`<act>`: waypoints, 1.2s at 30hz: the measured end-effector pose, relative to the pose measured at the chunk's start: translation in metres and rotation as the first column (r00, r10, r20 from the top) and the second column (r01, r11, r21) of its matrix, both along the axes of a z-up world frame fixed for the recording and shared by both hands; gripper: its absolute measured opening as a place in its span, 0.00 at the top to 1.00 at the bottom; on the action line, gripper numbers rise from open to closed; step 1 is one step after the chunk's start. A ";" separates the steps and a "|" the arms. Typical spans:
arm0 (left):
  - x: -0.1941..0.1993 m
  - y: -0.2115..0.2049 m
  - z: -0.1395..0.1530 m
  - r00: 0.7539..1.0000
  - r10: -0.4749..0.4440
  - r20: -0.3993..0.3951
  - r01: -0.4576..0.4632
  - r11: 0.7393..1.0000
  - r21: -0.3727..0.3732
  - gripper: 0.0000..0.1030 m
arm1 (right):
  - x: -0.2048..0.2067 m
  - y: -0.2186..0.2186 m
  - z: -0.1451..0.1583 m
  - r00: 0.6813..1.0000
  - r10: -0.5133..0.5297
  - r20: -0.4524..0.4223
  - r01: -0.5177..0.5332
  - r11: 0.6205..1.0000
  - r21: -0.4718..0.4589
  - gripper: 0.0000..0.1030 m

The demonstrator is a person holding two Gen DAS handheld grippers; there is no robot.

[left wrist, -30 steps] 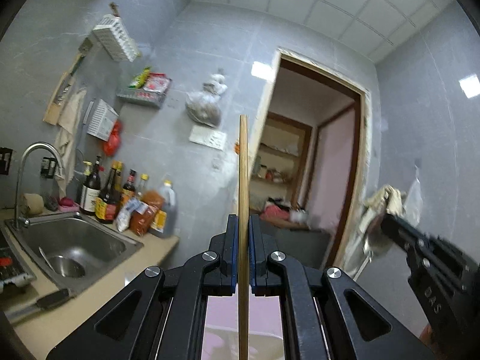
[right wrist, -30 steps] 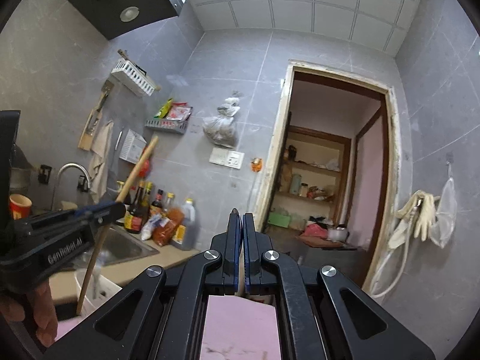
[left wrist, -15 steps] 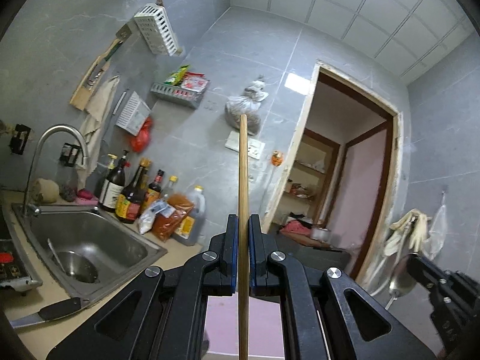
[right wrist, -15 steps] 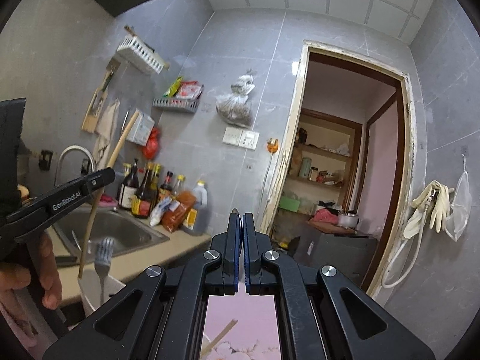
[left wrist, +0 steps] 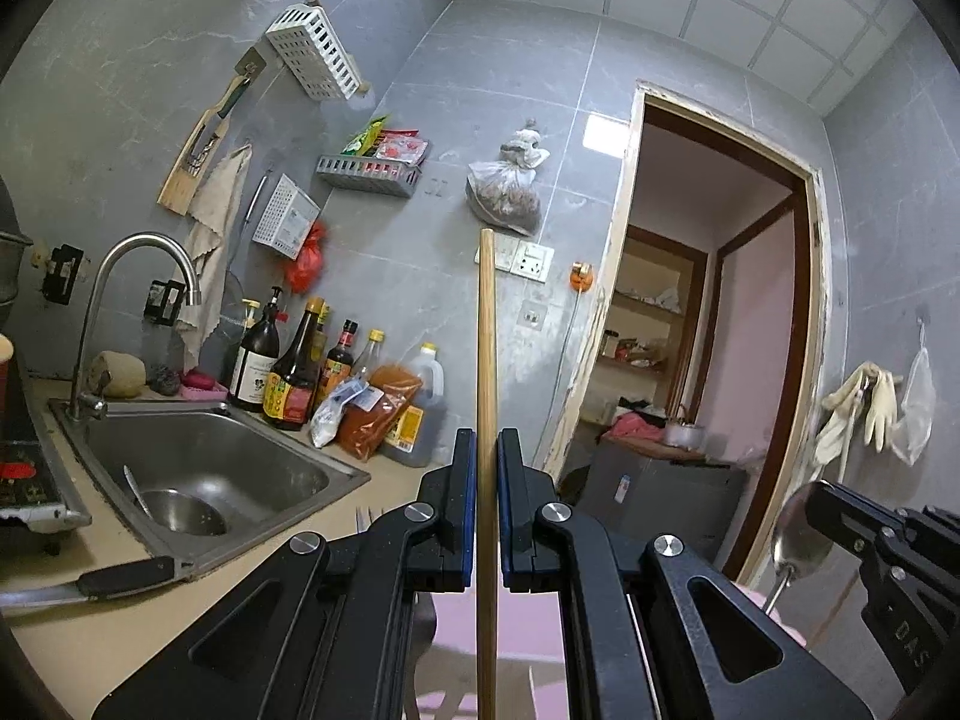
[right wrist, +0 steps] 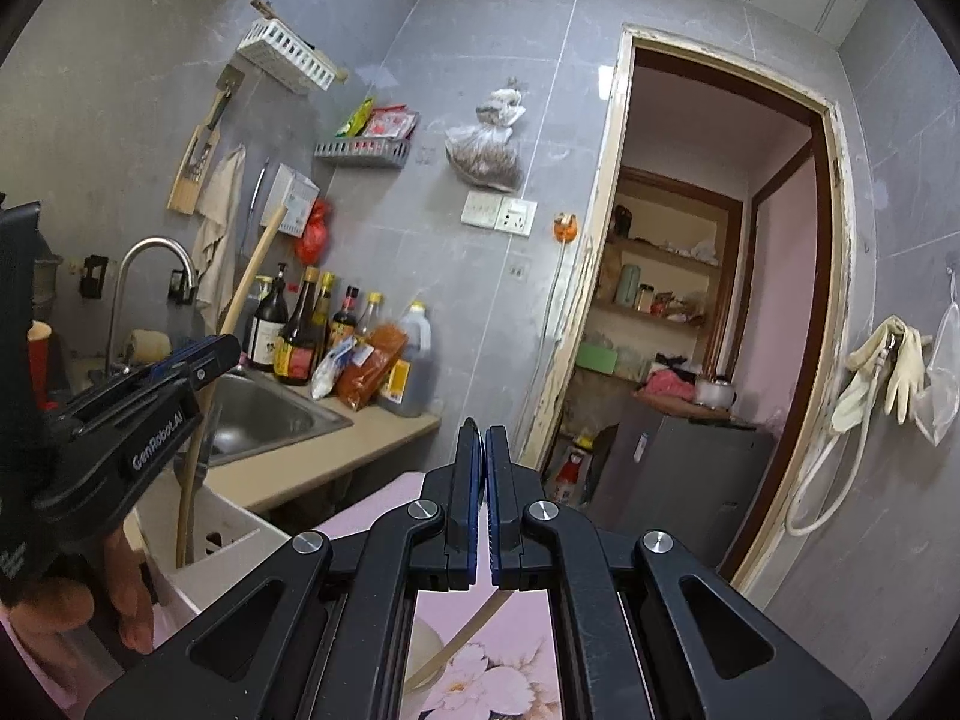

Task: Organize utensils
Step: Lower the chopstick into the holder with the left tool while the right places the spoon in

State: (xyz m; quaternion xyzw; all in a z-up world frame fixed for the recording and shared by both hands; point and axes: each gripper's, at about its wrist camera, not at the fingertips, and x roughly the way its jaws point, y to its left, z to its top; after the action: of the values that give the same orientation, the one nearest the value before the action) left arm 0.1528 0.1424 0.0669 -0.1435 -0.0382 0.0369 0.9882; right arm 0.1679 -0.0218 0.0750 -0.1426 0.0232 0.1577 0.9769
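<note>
Here, left claw (left wrist: 486,468) pinching wooden stick (left wrist: 486,360)

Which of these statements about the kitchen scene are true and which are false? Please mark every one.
1. The left gripper is closed on a wooden stick. True.
2. The right gripper holds a knife. False: a metal spoon shows at its tip in the left wrist view.
3. The stick's lower end is inside a white holder. True.
4. The sink is full of bottles. False: the bottles stand behind it on the counter.
</note>
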 end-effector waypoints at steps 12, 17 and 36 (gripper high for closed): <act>0.001 -0.013 -0.019 0.996 -0.009 -0.088 0.011 0.999 0.030 0.96 | 0.006 0.000 -0.016 0.998 0.024 -0.053 -0.023 1.000 0.018 0.99; 0.002 -0.015 -0.025 0.991 -0.018 -0.135 0.022 0.999 0.028 0.96 | 0.007 0.003 -0.018 0.997 0.046 -0.068 -0.044 0.999 0.028 0.99; -0.014 -0.008 -0.026 0.974 -0.109 -0.201 0.106 0.994 -0.025 0.74 | 0.009 -0.003 -0.022 0.983 0.123 -0.133 -0.107 0.987 0.121 0.82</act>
State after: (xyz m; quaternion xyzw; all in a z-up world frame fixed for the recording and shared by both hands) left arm 0.1392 0.1347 0.0411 -0.1479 0.0705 -0.0019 0.9865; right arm 0.1771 -0.0247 0.0534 -0.0767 0.0744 0.2246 0.9686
